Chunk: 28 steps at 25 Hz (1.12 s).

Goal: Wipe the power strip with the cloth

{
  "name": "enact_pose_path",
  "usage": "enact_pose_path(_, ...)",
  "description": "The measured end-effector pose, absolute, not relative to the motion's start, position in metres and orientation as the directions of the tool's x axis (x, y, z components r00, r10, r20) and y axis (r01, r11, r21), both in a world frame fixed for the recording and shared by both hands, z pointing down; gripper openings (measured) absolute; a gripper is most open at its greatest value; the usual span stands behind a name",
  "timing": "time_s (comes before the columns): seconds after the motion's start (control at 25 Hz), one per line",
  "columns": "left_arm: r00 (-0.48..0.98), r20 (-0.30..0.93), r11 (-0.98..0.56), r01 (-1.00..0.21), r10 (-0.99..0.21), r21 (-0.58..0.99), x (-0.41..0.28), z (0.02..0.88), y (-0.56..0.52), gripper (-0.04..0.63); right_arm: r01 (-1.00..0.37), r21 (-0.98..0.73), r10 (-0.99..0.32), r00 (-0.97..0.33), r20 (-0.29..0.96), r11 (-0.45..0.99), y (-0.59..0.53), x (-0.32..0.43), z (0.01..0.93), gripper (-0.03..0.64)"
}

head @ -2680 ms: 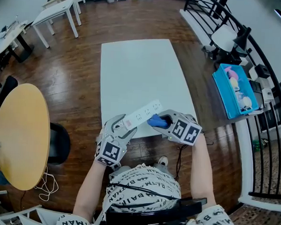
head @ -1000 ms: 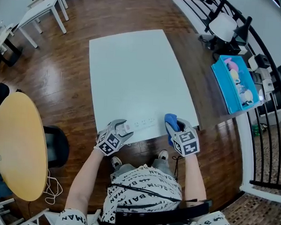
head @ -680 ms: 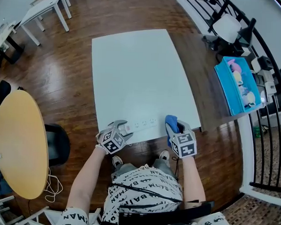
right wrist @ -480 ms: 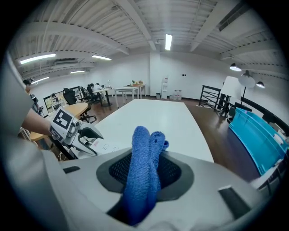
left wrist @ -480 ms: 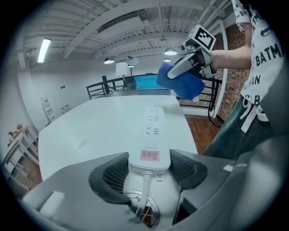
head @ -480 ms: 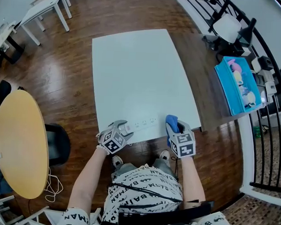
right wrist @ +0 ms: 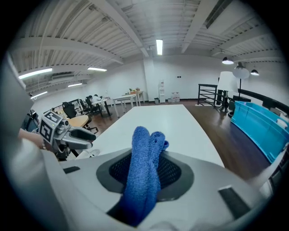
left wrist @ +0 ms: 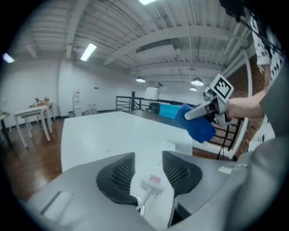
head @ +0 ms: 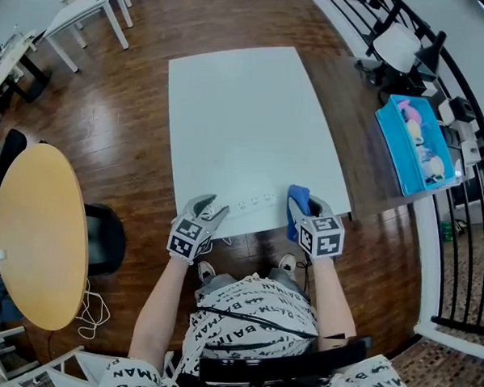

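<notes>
Head view first: power strip (head: 253, 204) lies flat along the near edge of the white table (head: 246, 108). The left gripper (head: 215, 214) is at the strip's left end. The right gripper (head: 302, 210) hovers at that same table edge, just right of the strip, with the blue cloth (head: 296, 201) bunched at its tips.

Left gripper view: jaws closing, the strip's cable end between them, pads against its sides, strip resting on the table.

Right gripper view: jaws clamped on the cloth, which stands up in a folded roll between the pads, over the table's near edge.
</notes>
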<state>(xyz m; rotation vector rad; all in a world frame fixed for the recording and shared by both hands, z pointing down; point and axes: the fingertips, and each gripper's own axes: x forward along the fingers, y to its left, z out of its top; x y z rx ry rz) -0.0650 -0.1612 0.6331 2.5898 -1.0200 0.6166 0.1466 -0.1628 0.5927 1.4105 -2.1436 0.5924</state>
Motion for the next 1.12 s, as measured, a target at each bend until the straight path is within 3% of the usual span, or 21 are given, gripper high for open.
enact_pose_path(0.08, 0.607, 0.428, -0.605, -0.78, -0.669, 0.161, -0.077, 0.606, -0.167, 0.053, -0.921, -0.098, -0.717, -0.356, 0.6, 0.376, -0.165, 0.142, 0.586, 0.135)
enact_pose_path(0.12, 0.577, 0.41, -0.559, -0.81, -0.706, 0.179, -0.081, 0.595, -0.169, 0.015, -0.918, -0.103, -0.719, -0.366, 0.59, 0.383, -0.165, 0.139, 0.584, 0.133)
enact_pose_path(0.64, 0.489, 0.363, -0.425, -0.871, -0.793, 0.246, -0.071, 0.552, -0.149, 0.015, -0.855, -0.123, -0.7, -0.487, 0.522, 0.503, -0.145, 0.078, 0.556, 0.133)
enact_pose_path(1.12, 0.431, 0.346, -0.385, -0.902, -0.833, 0.196, -0.064, 0.536, -0.145, 0.015, -0.84, -0.109, -0.696, -0.507, 0.509, 0.532, -0.137, 0.073, 0.546, 0.133)
